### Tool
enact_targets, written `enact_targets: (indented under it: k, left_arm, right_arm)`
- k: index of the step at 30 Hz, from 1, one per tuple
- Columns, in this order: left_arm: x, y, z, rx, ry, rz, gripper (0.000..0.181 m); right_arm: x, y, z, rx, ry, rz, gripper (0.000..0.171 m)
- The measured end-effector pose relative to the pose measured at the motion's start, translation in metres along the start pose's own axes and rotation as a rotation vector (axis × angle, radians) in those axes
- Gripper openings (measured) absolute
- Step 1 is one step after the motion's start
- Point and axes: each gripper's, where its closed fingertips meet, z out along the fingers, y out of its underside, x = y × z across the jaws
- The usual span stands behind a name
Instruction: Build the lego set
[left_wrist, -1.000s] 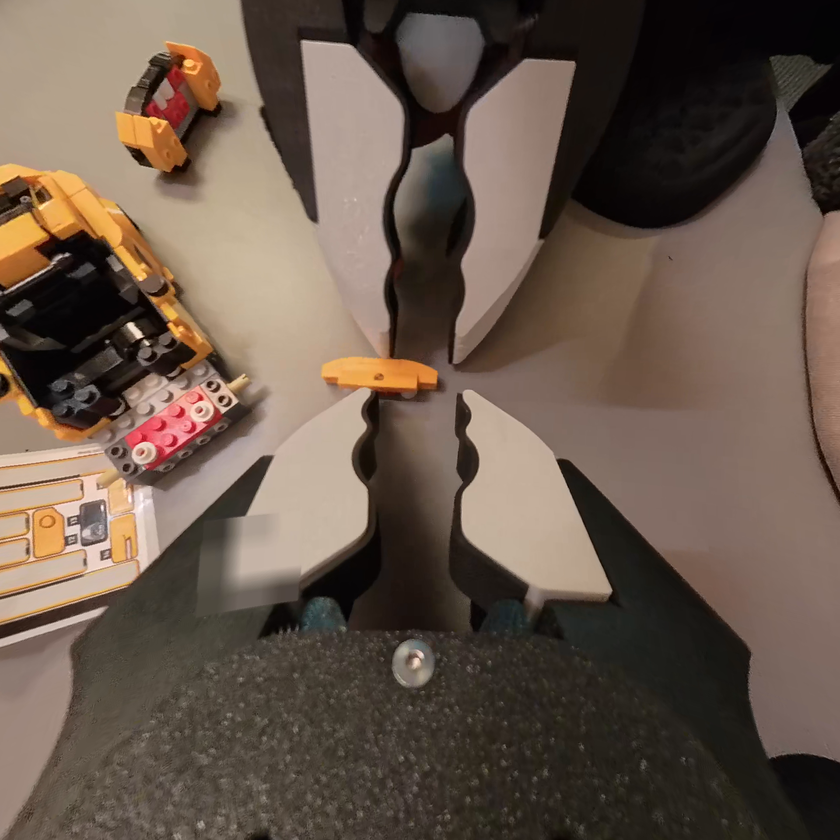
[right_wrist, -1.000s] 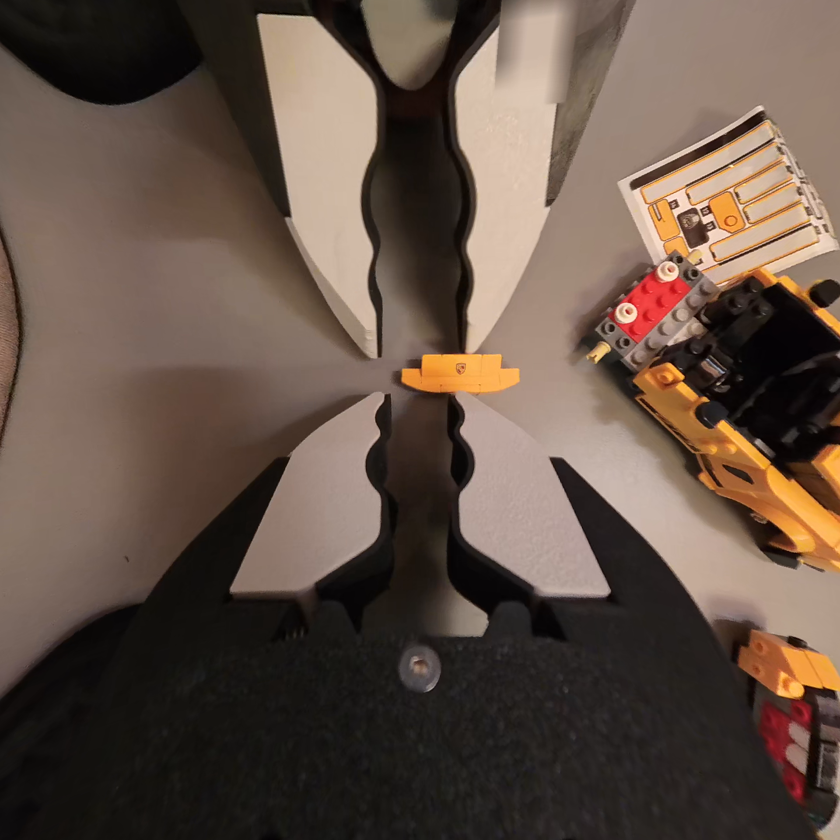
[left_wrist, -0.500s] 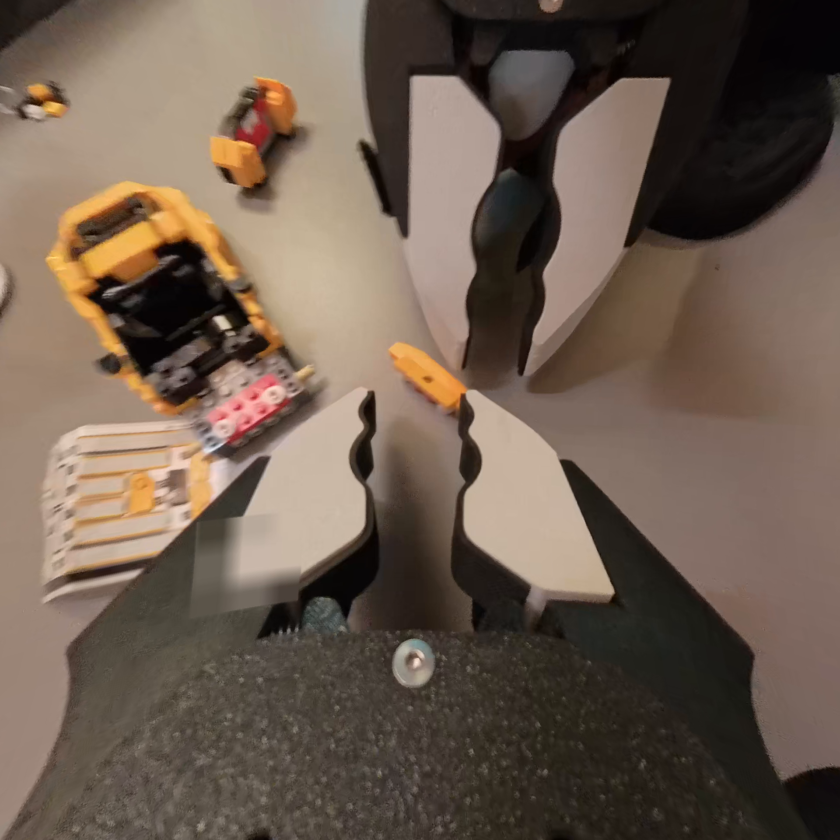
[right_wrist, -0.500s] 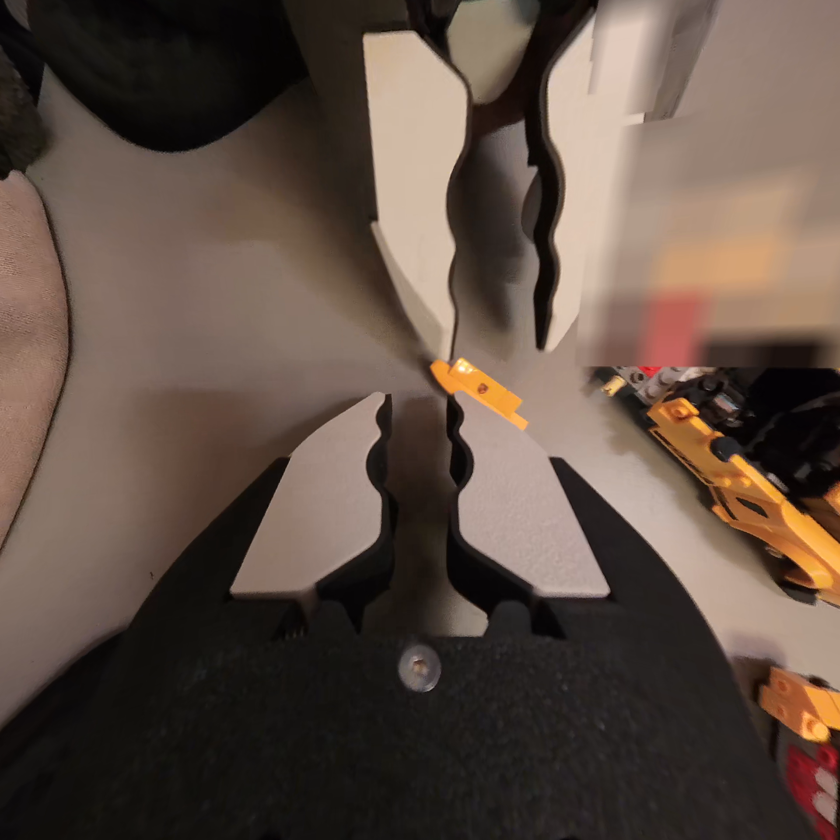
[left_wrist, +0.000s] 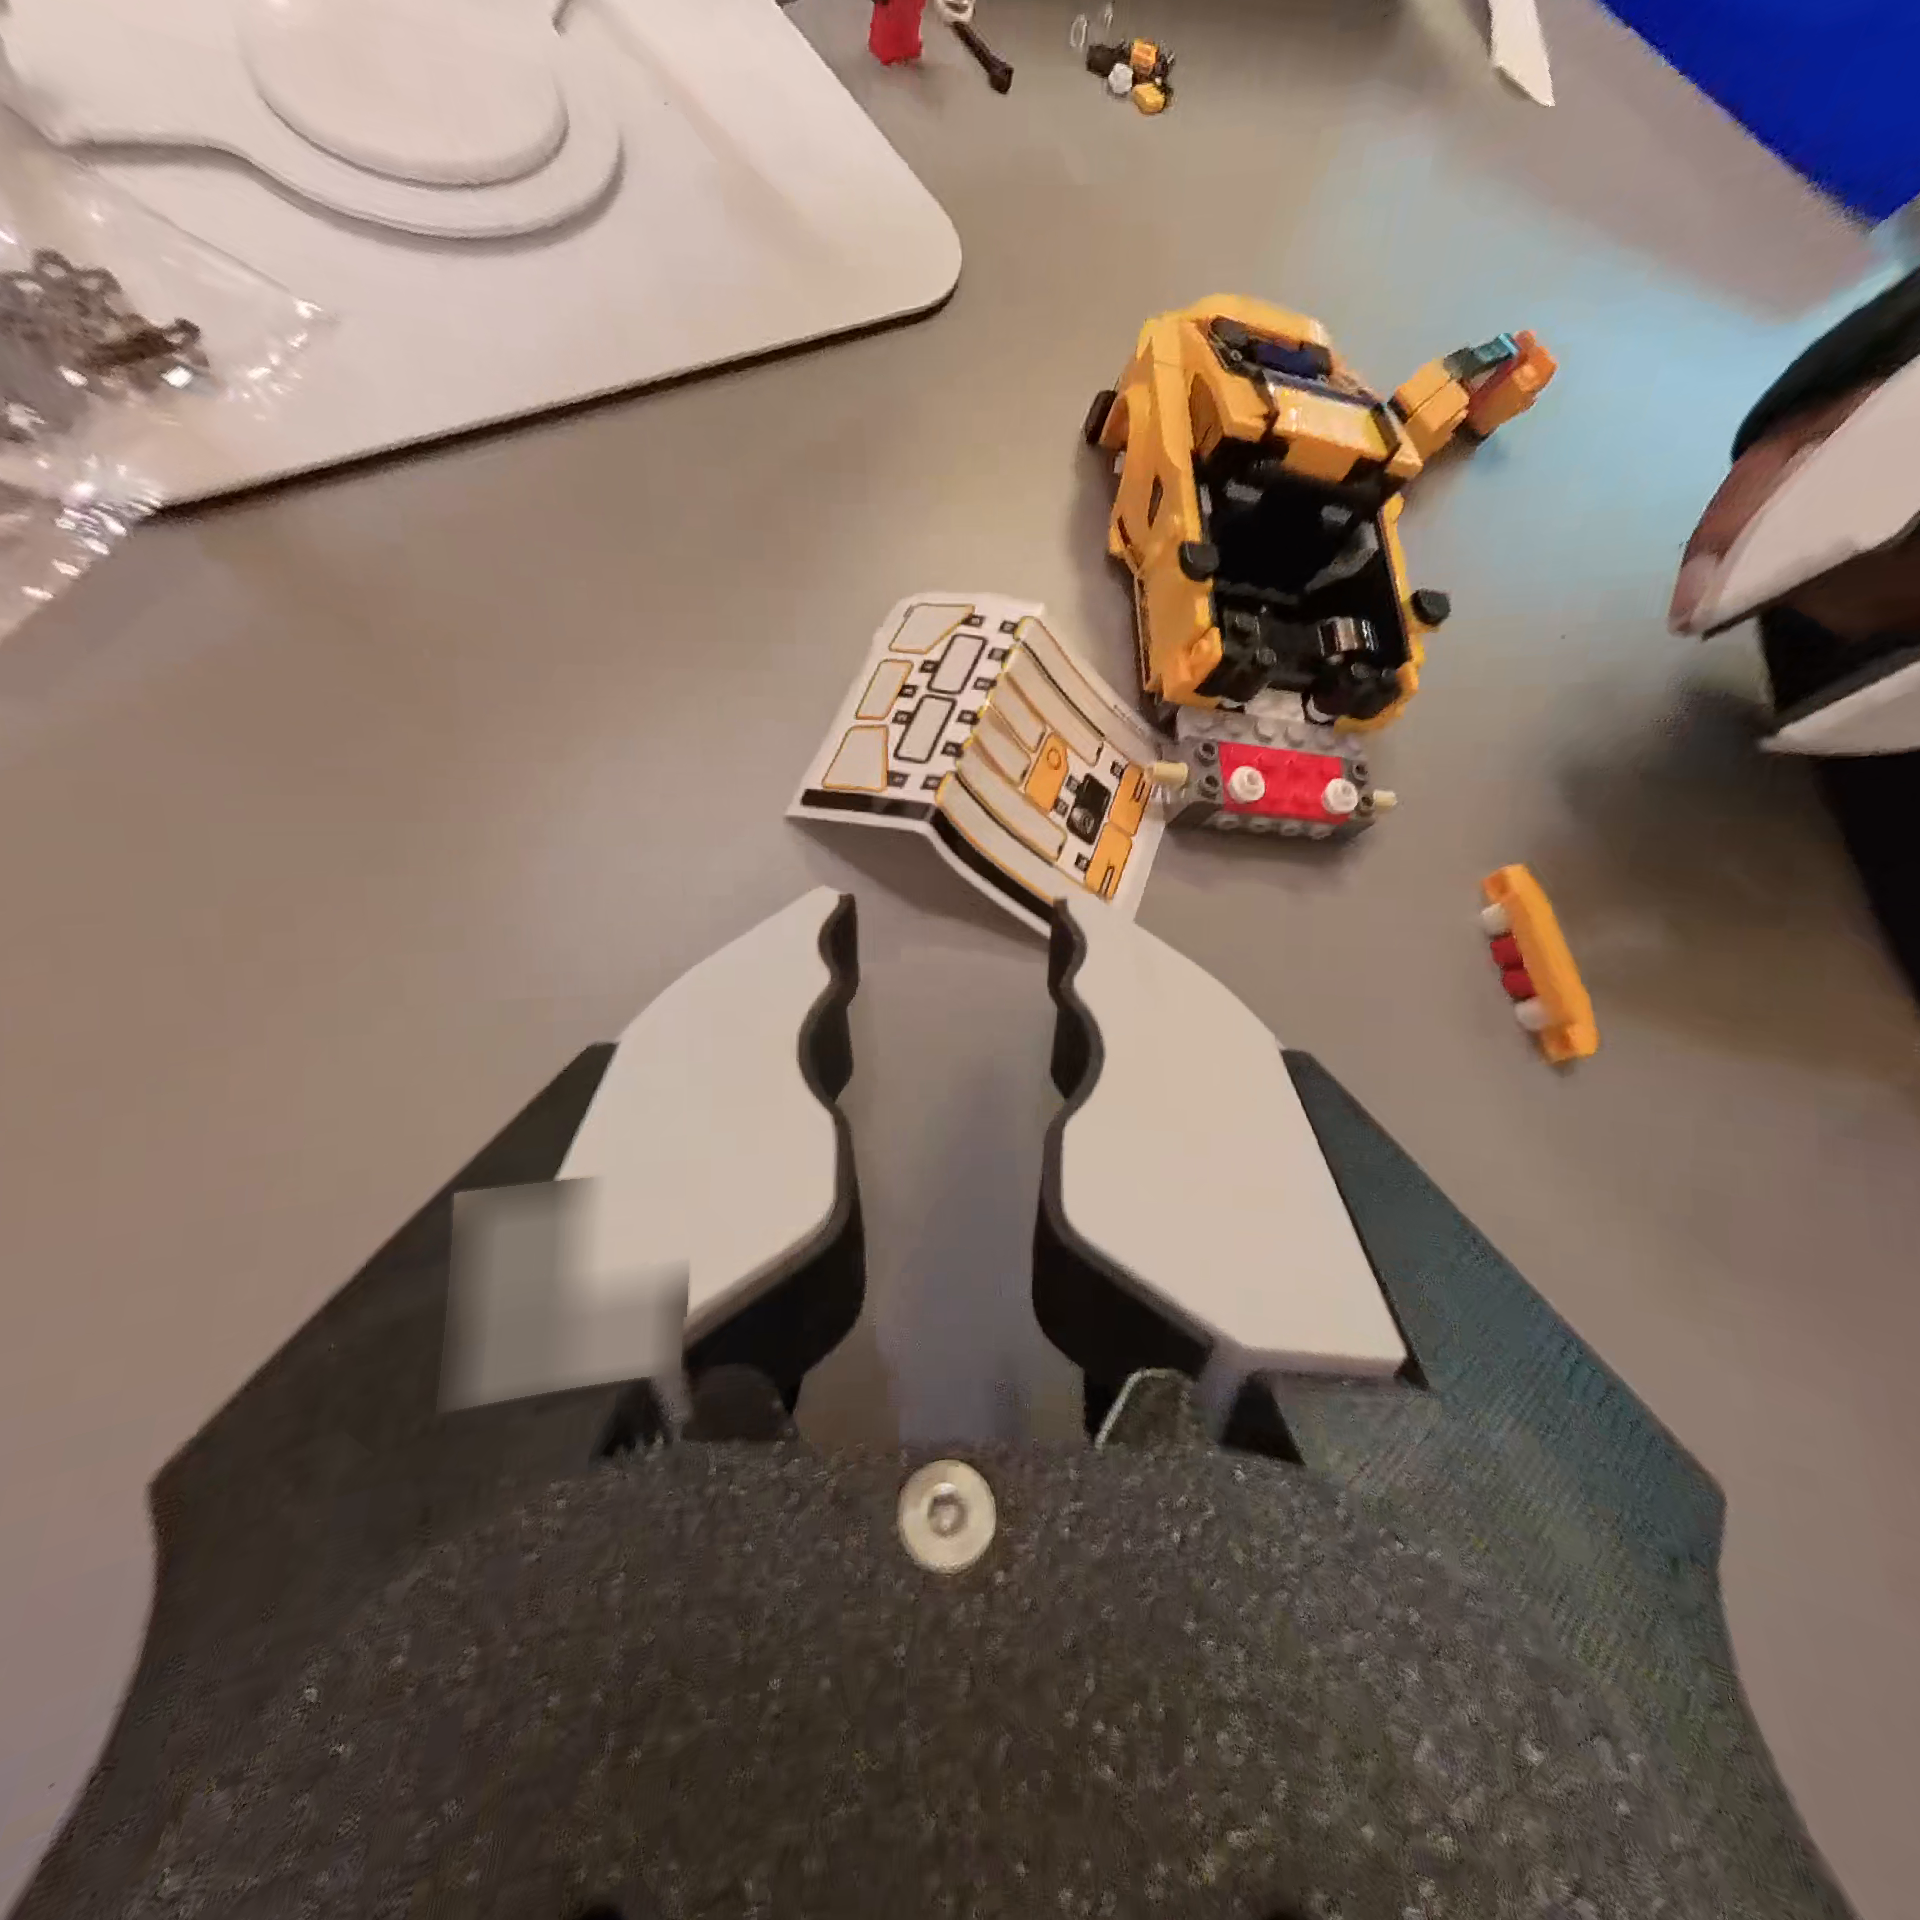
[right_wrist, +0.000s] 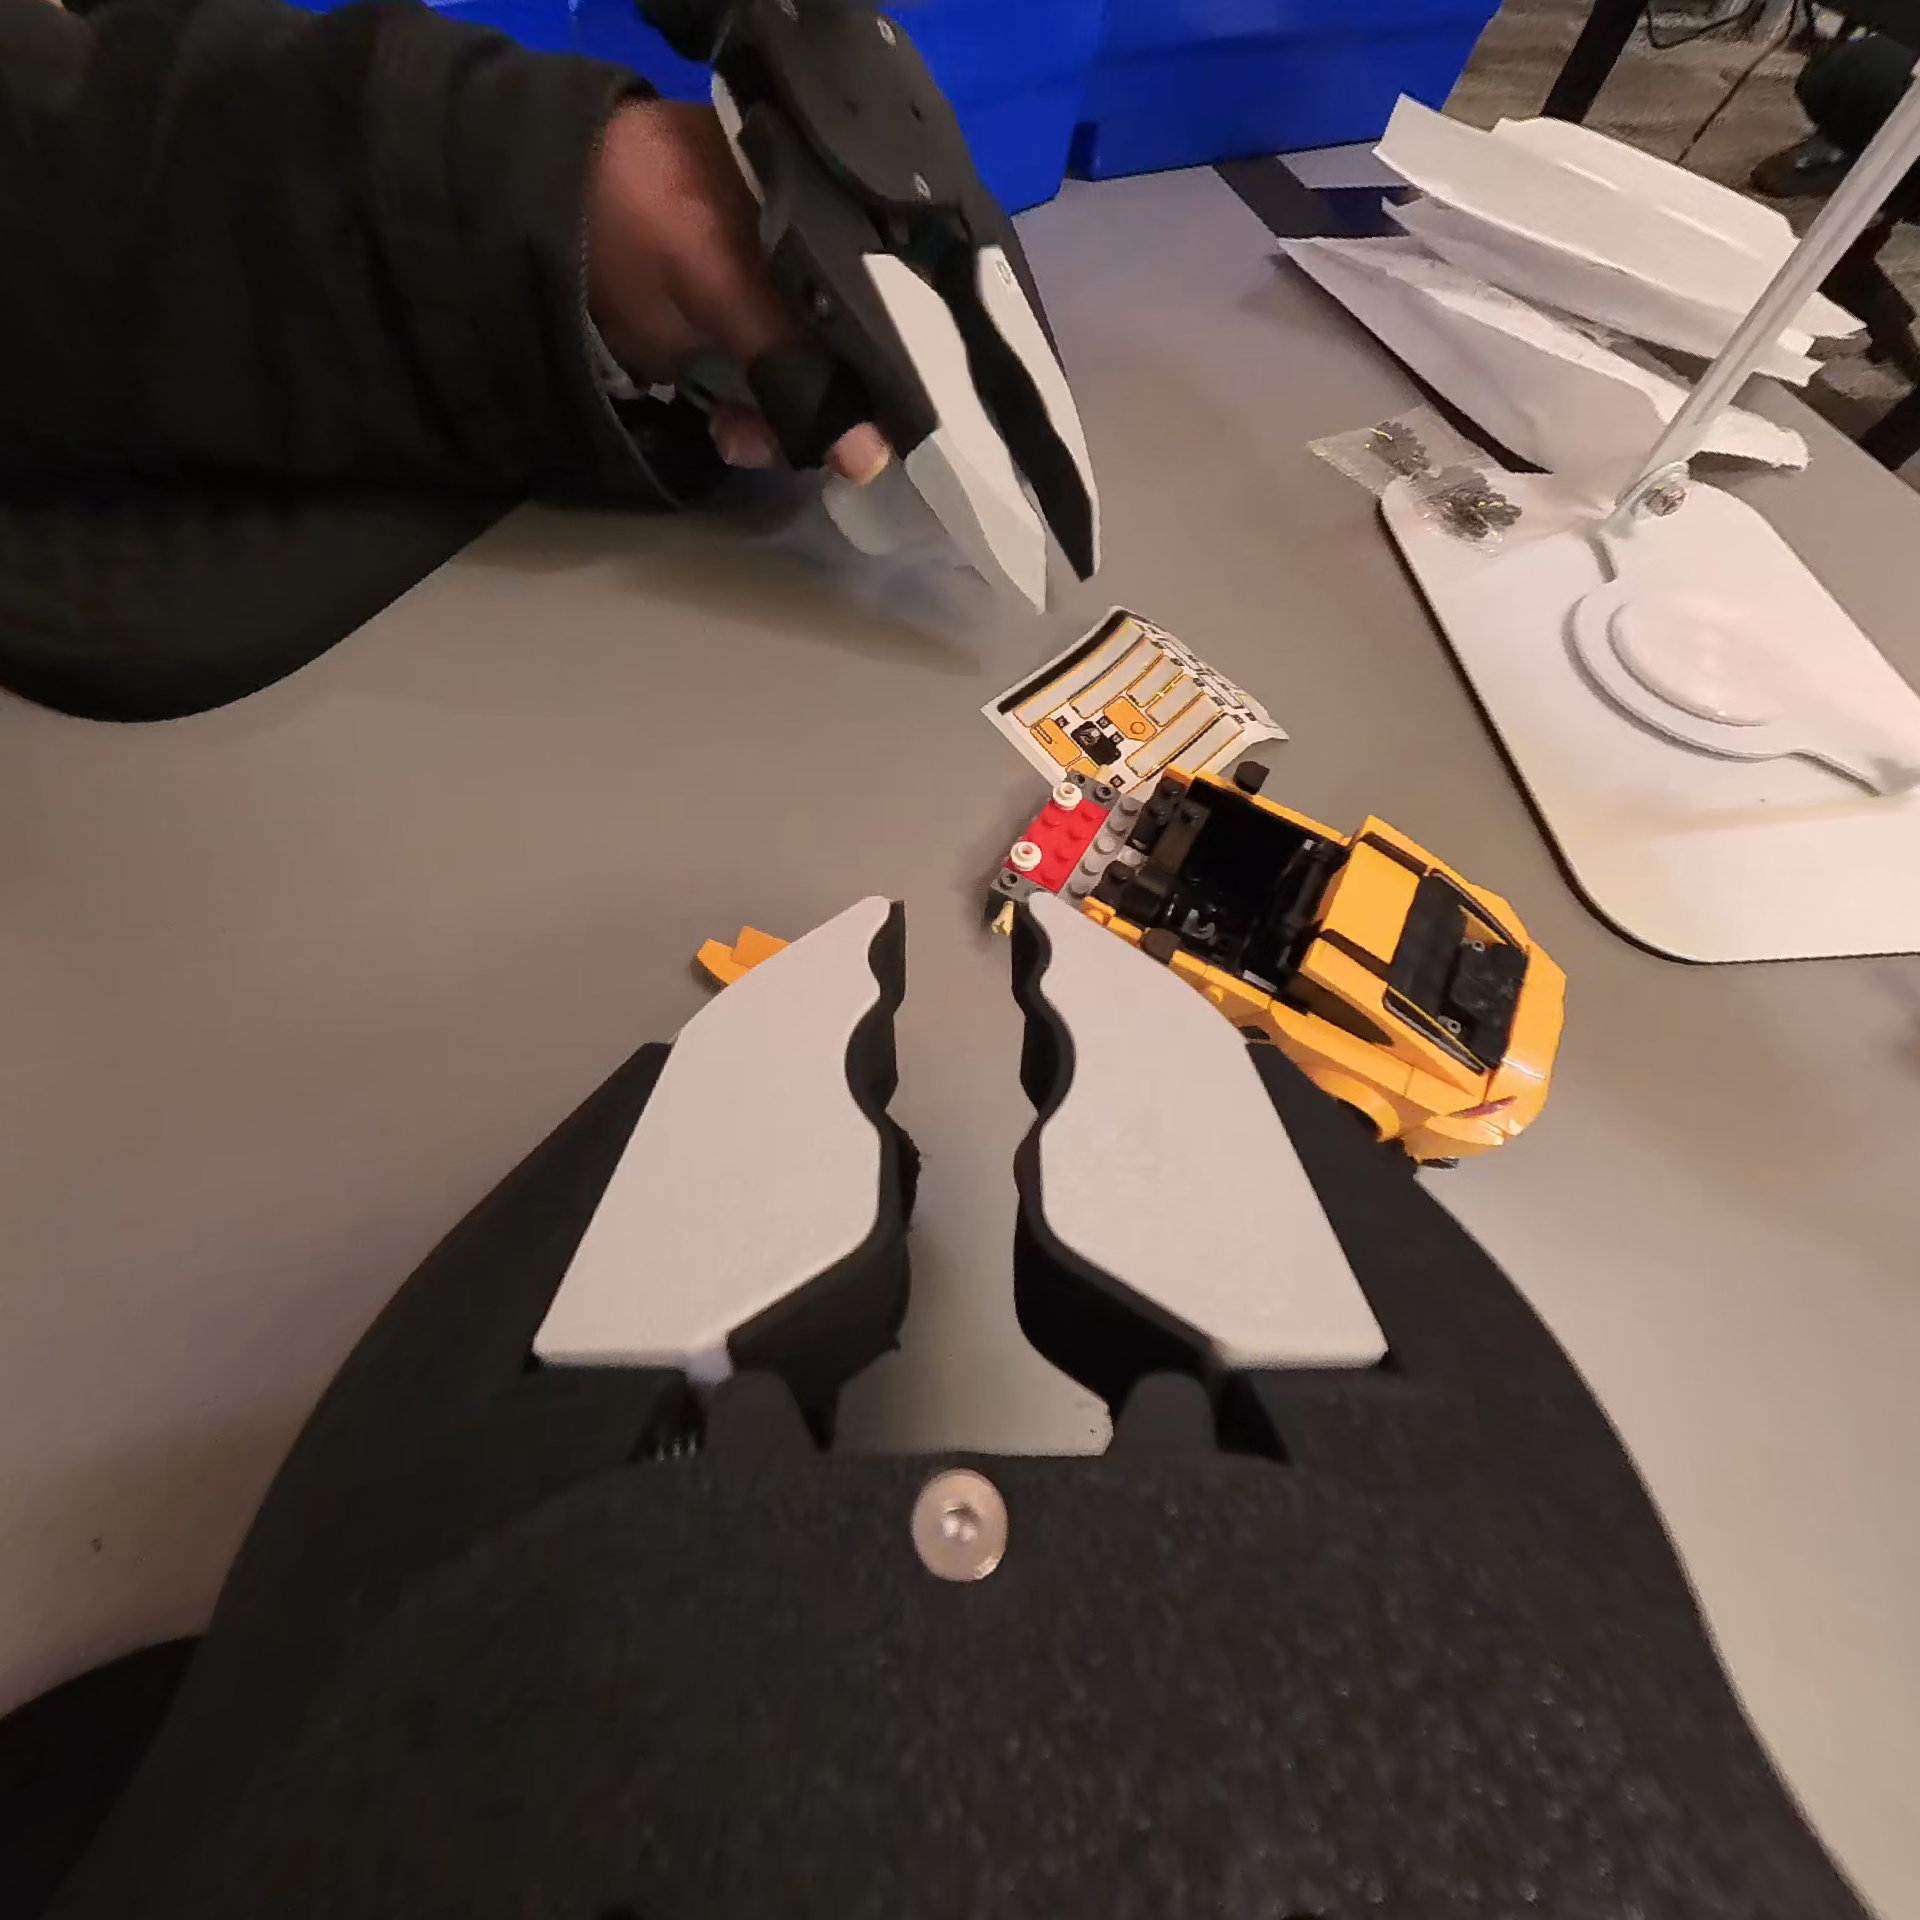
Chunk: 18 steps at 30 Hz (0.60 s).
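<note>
A partly built yellow and black lego car (left_wrist: 1268, 520) lies on the grey table, its red and grey front plate (left_wrist: 1283, 779) bare. It also shows in the right wrist view (right_wrist: 1299, 935). A small orange piece (left_wrist: 1538, 977) with red and white studs lies loose to the car's right; my right finger half hides it in the right wrist view (right_wrist: 738, 951). My left gripper (left_wrist: 951, 914) is open and empty, above the sticker sheet (left_wrist: 977, 758). My right gripper (right_wrist: 958, 914) is open and empty near the car's front. The left gripper (right_wrist: 1060, 582) hangs above the sheet (right_wrist: 1132, 707).
A white board (left_wrist: 520, 208) with a clear bag of dark parts (left_wrist: 83, 364) lies far left. A small orange sub-assembly (left_wrist: 1475, 384) sits behind the car. Loose small pieces (left_wrist: 1132, 73) lie farther back. Blue bins (right_wrist: 1143, 62) and white paper bags (right_wrist: 1558, 239) stand beyond. Left tips to right tips: about 15 cm.
Both grippers have pulled up and back from the small orange piece they met at tip to tip. The piece now lies alone on the table, turned over.
</note>
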Motion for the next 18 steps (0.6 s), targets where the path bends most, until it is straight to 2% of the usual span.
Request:
enact_targets:
  k: [2, 6, 10, 11, 14, 18]
  left_arm:
    - [-0.001, 0.0, 0.008, -0.026, 0.016, -0.033, 0.038]
    - [-0.001, -0.004, 0.018, -0.084, 0.032, -0.067, 0.033]
    - [-0.004, -0.006, 0.025, -0.119, 0.028, -0.074, 0.01]
    - [0.0, -0.006, 0.026, -0.109, 0.057, -0.065, 0.0]
    - [0.009, -0.013, 0.019, -0.054, 0.121, -0.092, 0.0]
    - [0.03, -0.037, -0.015, 0.103, 0.214, -0.086, 0.0]
  right_arm:
    - [0.0, 0.002, 0.001, 0.005, -0.008, 0.01, 0.019]
    - [-0.002, 0.003, 0.003, 0.009, -0.022, 0.018, 0.019]
    - [-0.004, 0.005, 0.003, 0.013, -0.029, 0.02, 0.018]
    - [-0.003, 0.005, 0.003, 0.014, -0.028, 0.02, 0.018]
    - [-0.002, 0.002, 0.001, 0.038, -0.017, 0.024, 0.017]
    - [0.006, -0.008, 0.0, 0.086, 0.054, -0.004, 0.019]
